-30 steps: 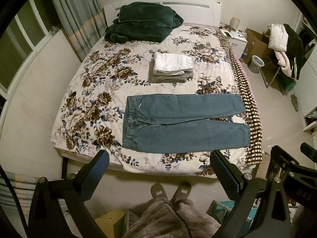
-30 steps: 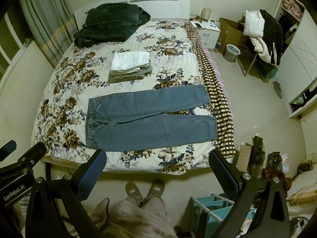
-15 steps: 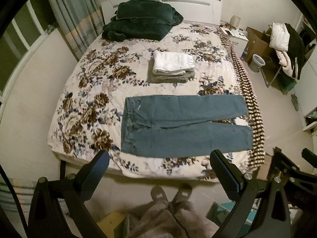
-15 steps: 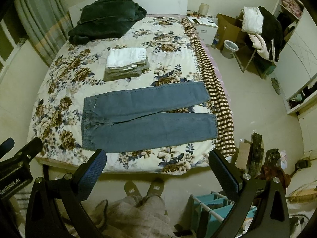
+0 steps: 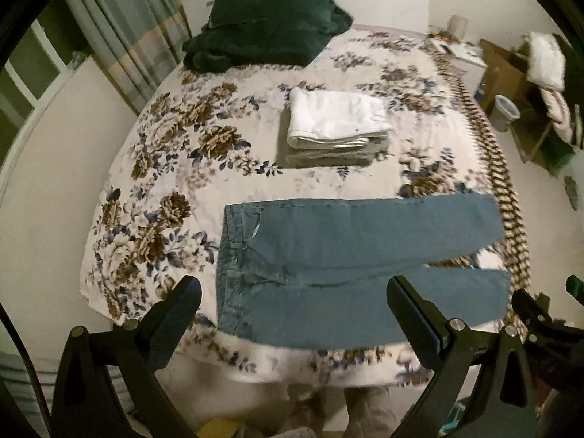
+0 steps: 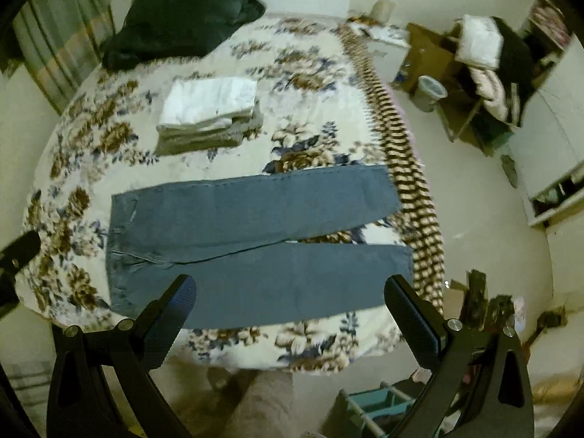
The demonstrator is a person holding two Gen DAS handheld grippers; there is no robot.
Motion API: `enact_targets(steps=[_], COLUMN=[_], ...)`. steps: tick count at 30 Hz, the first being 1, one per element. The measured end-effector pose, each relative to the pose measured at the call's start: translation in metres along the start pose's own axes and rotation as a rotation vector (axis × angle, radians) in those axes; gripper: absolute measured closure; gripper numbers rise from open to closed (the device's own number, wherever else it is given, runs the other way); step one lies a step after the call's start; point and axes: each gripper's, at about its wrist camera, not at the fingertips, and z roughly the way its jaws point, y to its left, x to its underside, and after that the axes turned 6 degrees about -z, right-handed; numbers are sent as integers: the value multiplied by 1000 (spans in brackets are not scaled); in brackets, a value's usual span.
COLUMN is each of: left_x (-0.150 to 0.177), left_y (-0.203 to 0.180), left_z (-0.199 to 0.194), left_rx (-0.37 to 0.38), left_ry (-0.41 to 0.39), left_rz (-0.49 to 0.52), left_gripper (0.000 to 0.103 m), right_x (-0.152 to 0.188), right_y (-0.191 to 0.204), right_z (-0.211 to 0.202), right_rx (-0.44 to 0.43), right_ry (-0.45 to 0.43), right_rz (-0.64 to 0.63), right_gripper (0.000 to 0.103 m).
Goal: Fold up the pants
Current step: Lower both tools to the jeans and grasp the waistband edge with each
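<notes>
Left wrist | jeans [image 5: 350,255] flat crosswise on bed [image 5: 153,168], waistband left | both grippers' fingers spread, empty

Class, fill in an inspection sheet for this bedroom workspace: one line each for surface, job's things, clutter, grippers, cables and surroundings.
Surface: bed with floral cover, checked blanket along its right edge.
Job's things: blue jeans lie flat and unfolded near the foot of the bed, waistband left, legs spread slightly apart.
Clutter: folded white and grey stack mid-bed; dark green bundle by the headboard.
Grippers: left gripper and right gripper both open, above the near bed edge, holding nothing.
Cables: nothing seen.
Surroundings: curtain left; bin, cardboard box and clothes-laden chair right; a person's legs below.
</notes>
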Motion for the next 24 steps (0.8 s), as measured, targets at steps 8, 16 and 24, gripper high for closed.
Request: enact_targets(steps=[8,16,24], left_x=[-58,-78,-82], left_y=[-58,-110,-144], left_z=[162,335,438], left_rx=[-98,-83,-50], left_ry=[100,218,298], left_rz=[57,162,291], left_gripper=[0,0,0], right_x=[-130,-182,-177], right_y=[-5,1,17], right_z=[209,435,565], right_rx=[0,68,70], right_ry=[103,284,407], right_rz=[-202,-399,-523], right_gripper=[0,0,0])
